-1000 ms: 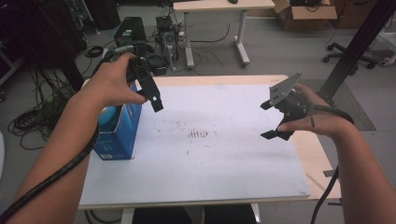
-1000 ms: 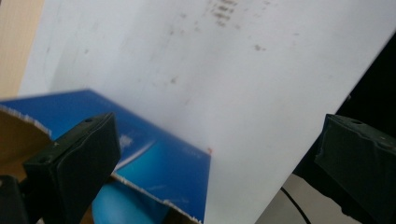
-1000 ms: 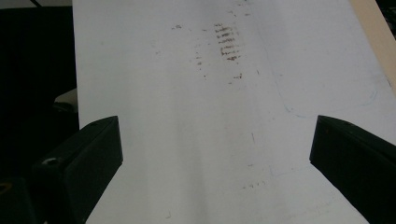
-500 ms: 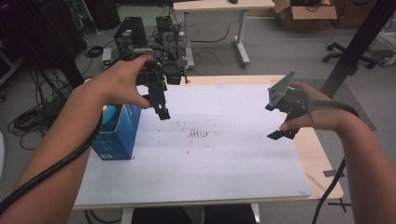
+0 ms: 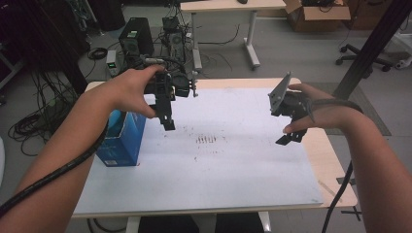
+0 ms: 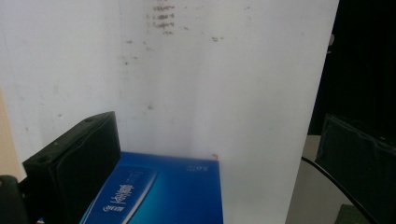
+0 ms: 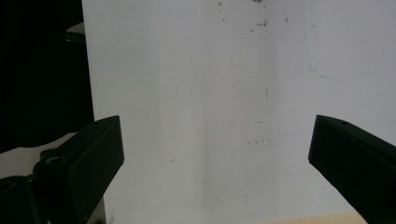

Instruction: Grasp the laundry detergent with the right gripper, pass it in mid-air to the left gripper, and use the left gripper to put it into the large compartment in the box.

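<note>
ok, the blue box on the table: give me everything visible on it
The blue box is a rectangular carton, cardboard by the look, glossy deep blue with lighter blue areas and white print too small to read. It stands on the white table top near its left edge, apparently closed. In the left gripper view its top face lies below and between the open jaws of the left gripper, untouched. The person's left forearm passes above it.

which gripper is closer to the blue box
Left. The left gripper hangs just beside the blue box, above its right edge, jaws open. The right gripper is far across the white table, near its right side, also open.
</note>
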Motion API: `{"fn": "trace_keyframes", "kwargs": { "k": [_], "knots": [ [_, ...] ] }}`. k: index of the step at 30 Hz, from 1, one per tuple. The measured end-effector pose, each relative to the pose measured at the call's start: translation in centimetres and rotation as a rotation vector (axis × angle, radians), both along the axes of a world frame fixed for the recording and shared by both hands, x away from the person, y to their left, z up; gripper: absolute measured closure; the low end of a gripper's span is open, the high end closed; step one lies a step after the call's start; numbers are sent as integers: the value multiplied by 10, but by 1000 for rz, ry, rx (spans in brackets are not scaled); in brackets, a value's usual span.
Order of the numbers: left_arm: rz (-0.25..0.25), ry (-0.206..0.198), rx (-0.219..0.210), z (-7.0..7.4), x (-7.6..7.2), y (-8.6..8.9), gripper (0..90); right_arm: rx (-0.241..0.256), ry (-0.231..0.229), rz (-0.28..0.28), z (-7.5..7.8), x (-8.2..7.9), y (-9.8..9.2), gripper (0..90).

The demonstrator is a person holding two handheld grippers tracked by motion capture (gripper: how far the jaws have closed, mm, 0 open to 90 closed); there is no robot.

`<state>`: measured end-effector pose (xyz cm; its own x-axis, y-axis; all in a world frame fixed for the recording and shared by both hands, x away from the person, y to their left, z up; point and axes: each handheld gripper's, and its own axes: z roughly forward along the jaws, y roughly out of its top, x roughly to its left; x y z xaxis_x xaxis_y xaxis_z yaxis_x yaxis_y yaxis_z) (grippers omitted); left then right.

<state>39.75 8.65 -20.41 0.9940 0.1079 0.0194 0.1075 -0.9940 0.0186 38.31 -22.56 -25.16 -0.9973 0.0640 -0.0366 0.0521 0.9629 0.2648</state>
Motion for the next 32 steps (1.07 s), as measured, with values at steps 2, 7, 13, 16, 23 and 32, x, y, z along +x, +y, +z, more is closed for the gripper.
{"fn": "trace_keyframes", "kwargs": {
  "k": [2, 7, 13, 16, 23, 32],
  "knots": [
    [2, 0, -3, 0, 2, 0, 2, -17, 3, 0, -2, 2, -1, 35],
    [5, -2, -10, 0, 5, 0, 2, -26, 9, -2, -2, 7, -2, 35],
    [-1, 7, -8, -4, 7, -3, 2, -31, 16, 6, -3, 9, 0, 35],
    [-2, 10, -11, -6, 8, -3, 2, -35, 22, 11, -6, 10, 1, 35],
    [5, 12, -13, -6, 11, -1, 2, -34, 23, 17, -9, 11, 3, 35],
    [14, 20, -38, -7, 10, -1, 2, -34, 14, 15, -9, 8, 5, 35]
  ]
}}
